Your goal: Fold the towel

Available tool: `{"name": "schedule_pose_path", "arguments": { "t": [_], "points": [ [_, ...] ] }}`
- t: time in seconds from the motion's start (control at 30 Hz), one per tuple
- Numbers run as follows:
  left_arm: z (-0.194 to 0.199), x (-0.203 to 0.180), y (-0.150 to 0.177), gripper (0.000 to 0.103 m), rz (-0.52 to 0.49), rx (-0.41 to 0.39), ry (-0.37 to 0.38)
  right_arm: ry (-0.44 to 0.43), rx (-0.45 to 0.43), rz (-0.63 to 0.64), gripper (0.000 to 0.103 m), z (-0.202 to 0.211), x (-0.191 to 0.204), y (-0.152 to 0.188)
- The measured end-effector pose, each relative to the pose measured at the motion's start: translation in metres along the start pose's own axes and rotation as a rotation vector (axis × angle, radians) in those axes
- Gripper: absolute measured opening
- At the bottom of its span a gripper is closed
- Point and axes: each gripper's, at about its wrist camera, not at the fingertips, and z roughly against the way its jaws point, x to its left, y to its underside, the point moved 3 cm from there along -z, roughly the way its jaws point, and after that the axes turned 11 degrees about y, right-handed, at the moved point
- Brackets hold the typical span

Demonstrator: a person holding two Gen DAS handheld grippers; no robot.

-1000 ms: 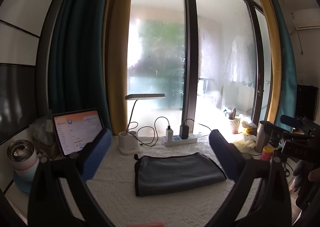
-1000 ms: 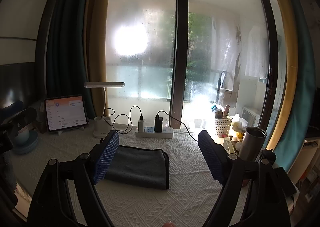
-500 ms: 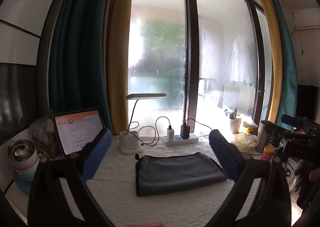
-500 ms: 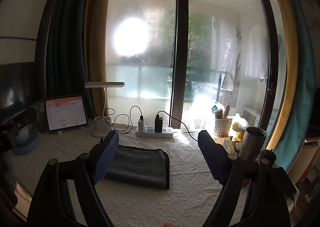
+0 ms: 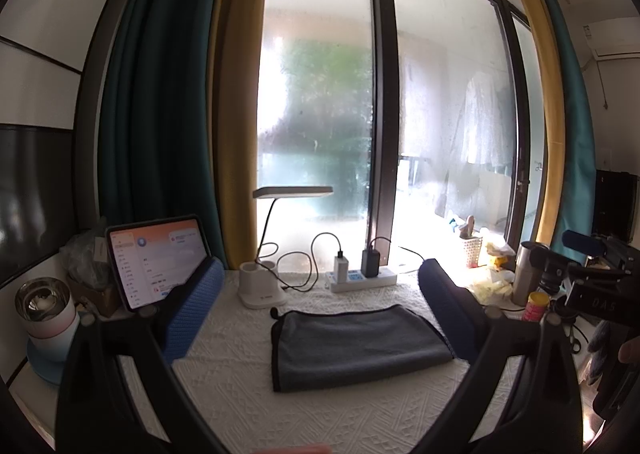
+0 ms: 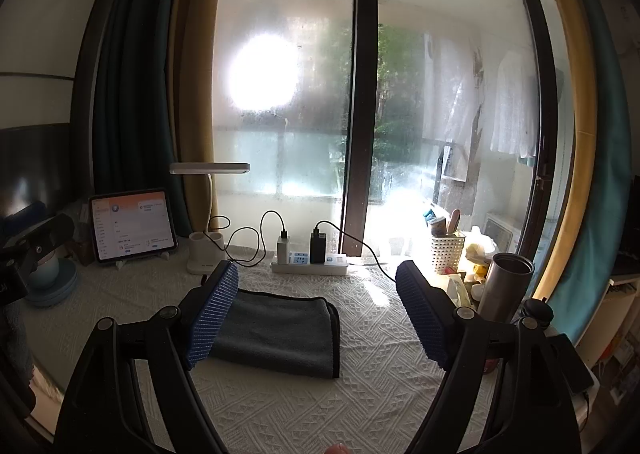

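Observation:
A dark grey towel (image 5: 356,346) lies folded into a flat rectangle on the white textured tablecloth (image 5: 312,418); it also shows in the right wrist view (image 6: 276,330). My left gripper (image 5: 320,306) is open and empty, held above the table with the towel lying between its blue pads (image 5: 196,314). My right gripper (image 6: 316,314) is open and empty; its left pad (image 6: 212,318) hides the towel's left end, and the towel lies apart from both grippers. The right gripper's body shows at the right edge of the left wrist view.
Along the window stand a desk lamp (image 5: 264,286), a power strip with chargers (image 5: 360,278), and a tablet (image 5: 156,258). A steel cup on a blue coaster (image 5: 44,314) is at left. A steel tumbler (image 6: 504,286), white basket (image 6: 448,250) and clutter are at right.
Both grippers have barely shifted; the towel lies still and both stay open.

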Motion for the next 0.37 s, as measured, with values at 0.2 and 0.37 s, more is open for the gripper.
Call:
{"name": "schedule_pose_path", "arguments": {
  "t": [0.2,0.37],
  "points": [
    [0.0002,-0.0006,0.0000,0.099,0.003,0.001,0.000,0.000,0.000,0.000,0.084,0.0000,0.0000,-0.0001],
    [-0.0029,0.0059,0.0009,0.099,0.046,0.001,0.048,0.001,0.001,0.002,0.084,-0.0004,0.0000,0.0003]
  ]
}}
